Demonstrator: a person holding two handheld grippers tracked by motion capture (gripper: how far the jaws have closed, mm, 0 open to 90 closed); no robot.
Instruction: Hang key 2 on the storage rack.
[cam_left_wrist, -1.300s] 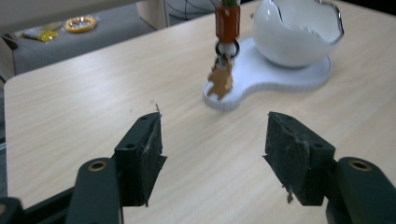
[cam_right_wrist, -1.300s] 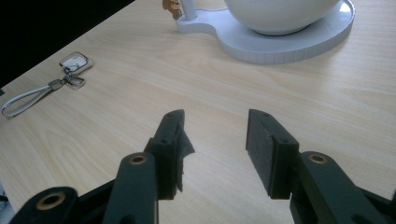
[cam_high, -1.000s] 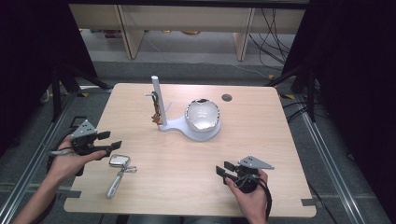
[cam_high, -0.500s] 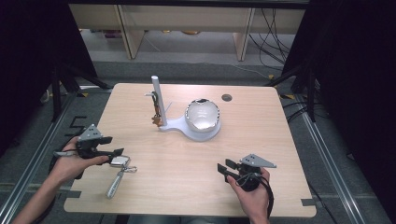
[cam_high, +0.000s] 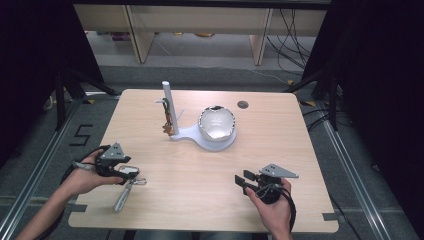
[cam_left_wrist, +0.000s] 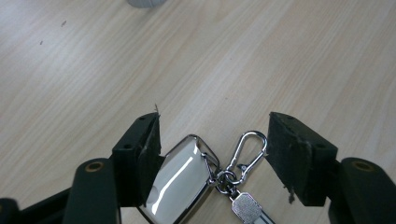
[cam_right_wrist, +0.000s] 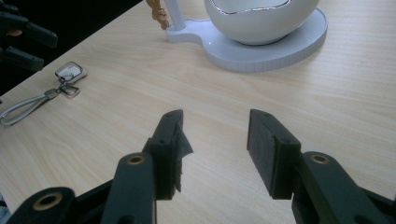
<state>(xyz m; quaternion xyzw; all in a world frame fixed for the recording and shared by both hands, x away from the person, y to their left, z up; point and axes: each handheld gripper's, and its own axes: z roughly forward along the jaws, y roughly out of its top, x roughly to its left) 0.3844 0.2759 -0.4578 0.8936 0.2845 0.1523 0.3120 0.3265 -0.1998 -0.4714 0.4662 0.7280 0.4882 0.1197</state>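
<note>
Left gripper (cam_high: 125, 173) down over the keychain (cam_high: 127, 184), near-left of the tabletop (cam_high: 200, 165); no grip yet.

Left gripper view: jaws apart, straddling the keychain's head; they have just been closing a little. Polished metal fob (cam_left_wrist: 180, 179) lies against the inner face of the left-hand jaw; snap hook (cam_left_wrist: 246, 151) and ring sit in the gap, clear of the other jaw. Nothing pinched. Keychain's long axis runs from the fob back toward the near edge, strap (cam_high: 121, 199) trailing nearer the person, so the jaws cross it at the fob end. Right gripper (cam_high: 245, 181) rests near-right, jaws apart and empty, well apart from the keychain; left hand is plainly the nearer. White stand with bowl (cam_high: 216, 125) sits far-centre, untouched. Likely next: close across fob and hook.
</note>
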